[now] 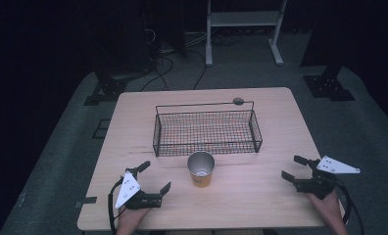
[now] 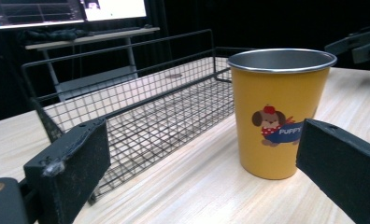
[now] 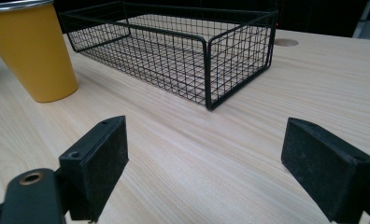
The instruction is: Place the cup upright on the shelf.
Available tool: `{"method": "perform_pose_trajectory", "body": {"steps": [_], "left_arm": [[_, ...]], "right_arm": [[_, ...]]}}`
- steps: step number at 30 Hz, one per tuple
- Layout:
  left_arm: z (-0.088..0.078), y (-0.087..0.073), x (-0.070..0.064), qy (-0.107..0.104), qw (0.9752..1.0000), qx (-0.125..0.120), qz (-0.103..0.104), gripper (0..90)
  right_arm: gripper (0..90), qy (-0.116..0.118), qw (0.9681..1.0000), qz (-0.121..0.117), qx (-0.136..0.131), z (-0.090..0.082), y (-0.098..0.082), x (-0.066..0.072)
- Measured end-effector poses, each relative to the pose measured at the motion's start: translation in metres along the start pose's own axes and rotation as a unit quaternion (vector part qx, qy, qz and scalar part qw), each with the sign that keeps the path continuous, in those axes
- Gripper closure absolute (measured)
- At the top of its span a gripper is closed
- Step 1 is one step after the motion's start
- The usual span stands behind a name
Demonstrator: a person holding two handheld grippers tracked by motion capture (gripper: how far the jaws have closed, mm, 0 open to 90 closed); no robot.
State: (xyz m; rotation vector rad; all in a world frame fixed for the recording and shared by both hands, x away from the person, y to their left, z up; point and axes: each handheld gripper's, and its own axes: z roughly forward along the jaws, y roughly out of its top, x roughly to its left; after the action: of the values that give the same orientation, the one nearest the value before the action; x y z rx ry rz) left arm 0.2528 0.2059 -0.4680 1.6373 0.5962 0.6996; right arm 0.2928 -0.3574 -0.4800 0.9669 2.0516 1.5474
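A pale wooden table (image 1: 260,196) stands on grey carpet in a dark room, cables trailing behind it. My left gripper (image 1: 154,177) has its jaws spread wide, and the yellow cup (image 2: 279,112) stands upright just ahead of them, nearer the right jaw. My right gripper (image 1: 294,168) is also spread, the cup well off to its left. The black wire basket (image 3: 183,51) sits beyond both, just behind the cup.

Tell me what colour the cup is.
Yellow-orange cup with a cartoon puppy print and a bare metal rim; clearest in the left gripper view.
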Motion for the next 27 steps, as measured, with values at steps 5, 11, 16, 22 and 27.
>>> {"method": "perform_pose_trajectory", "body": {"steps": [5, 11, 16, 22, 27], "left_arm": [[0.006, 0.001, -0.004, -0.017, 0.9999, 0.002, 0.001, 2.3], [0.013, 0.003, -0.014, -0.04, 0.9991, 0.007, 0.012, 2.3], [0.021, 0.005, -0.02, -0.058, 0.9982, 0.01, 0.013, 2.3], [0.029, 0.006, -0.025, -0.07, 0.9973, 0.014, 0.013, 2.3], [0.038, 0.008, -0.029, -0.081, 0.9964, 0.02, 0.015, 2.3]], "right_arm": [[13.7, -0.001, 1.0, 0.001, -0.001, 0.0, 0.0, 0.0], [13.7, -0.001, 1.0, 0.003, -0.002, 0.0, 0.0, -0.001], [13.7, -0.001, 1.0, 0.003, -0.001, 0.0, 0.0, -0.001], [13.7, -0.001, 1.0, 0.003, 0.0, 0.0, 0.0, -0.001], [13.7, 0.0, 1.0, 0.004, 0.0, 0.001, 0.0, -0.001]]}}
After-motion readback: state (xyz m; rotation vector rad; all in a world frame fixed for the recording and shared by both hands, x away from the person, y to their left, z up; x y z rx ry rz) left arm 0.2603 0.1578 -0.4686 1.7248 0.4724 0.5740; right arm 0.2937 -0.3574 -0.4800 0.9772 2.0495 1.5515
